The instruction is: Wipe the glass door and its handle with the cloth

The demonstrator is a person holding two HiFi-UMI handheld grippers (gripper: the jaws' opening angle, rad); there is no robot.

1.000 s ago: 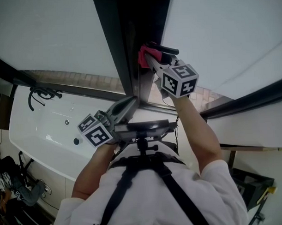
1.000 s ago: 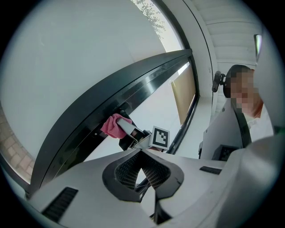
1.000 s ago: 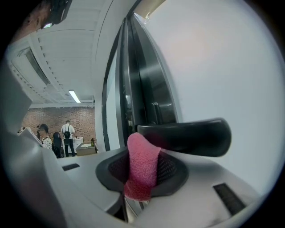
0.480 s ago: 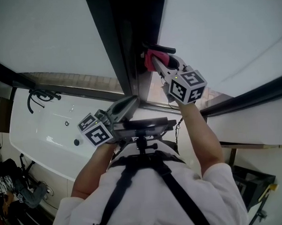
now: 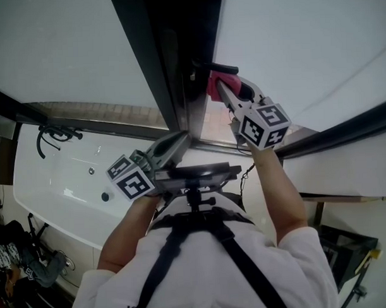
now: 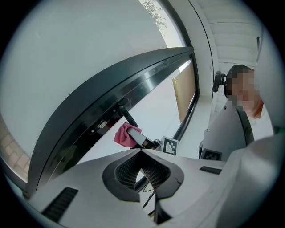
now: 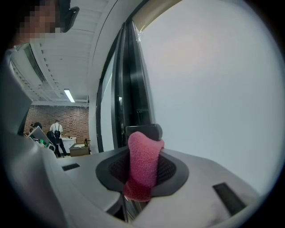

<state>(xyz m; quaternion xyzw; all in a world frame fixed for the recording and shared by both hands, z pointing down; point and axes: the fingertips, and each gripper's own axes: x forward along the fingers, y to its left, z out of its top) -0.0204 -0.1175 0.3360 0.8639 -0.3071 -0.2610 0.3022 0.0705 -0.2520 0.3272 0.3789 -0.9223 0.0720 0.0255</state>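
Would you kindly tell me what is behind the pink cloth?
The end of the black handle shows just behind the cloth. Whether they touch is hidden by the cloth itself.

Cloth (image 7: pixel 142 164) pink, knit texture. Handle (image 5: pixel 218 68) and door frame (image 5: pixel 153 63) black; glass (image 5: pixel 63 47) frosted white. Left hand-held gripper (image 5: pixel 183 136) and right hand-held gripper (image 5: pixel 217 85) grey, cubes with black-white square markers. Bathtub (image 5: pixel 55 186) white.

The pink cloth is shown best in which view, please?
The right gripper view: the pink knitted cloth fills the centre, clamped in the right gripper, its weave visible. The head view shows a small pink patch by the black door handle; the left gripper view shows it small and distant.
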